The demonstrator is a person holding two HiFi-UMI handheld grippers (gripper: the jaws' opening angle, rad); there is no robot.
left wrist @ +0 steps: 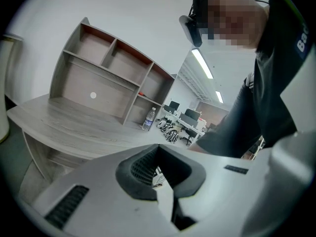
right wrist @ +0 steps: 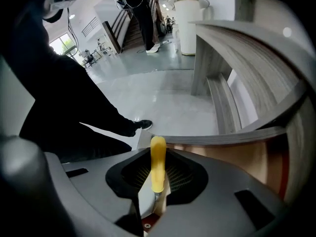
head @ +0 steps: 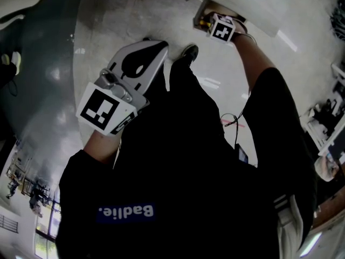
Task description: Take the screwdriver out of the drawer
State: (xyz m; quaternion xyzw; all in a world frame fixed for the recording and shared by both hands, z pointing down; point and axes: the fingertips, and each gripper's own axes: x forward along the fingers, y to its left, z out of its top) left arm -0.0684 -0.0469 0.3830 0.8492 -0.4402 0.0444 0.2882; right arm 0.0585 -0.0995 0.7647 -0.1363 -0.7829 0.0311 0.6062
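Observation:
The screwdriver (right wrist: 158,162) has a yellow handle and a thin metal shaft. It lies in the open wooden drawer (right wrist: 269,164), lengthwise in the gap between the jaws of my right gripper (right wrist: 157,194). The jaws stand open, with bare drawer bottom showing beside the handle. In the head view the right gripper (head: 211,25) reaches down into the drawer (head: 198,11) at the top, where a bit of yellow screwdriver (head: 203,22) shows. My left gripper (head: 159,47) hangs at the left, away from the drawer. Its jaws are shut with nothing in them, as the left gripper (left wrist: 165,191) view shows.
A grey wooden desk (left wrist: 64,122) carries a shelf unit (left wrist: 111,75) and a water bottle (left wrist: 147,119). The desk's side panel (right wrist: 217,63) rises beside the drawer. A white bin (right wrist: 190,19) stands on the glossy floor. The person's shoe (head: 189,51) is near the drawer.

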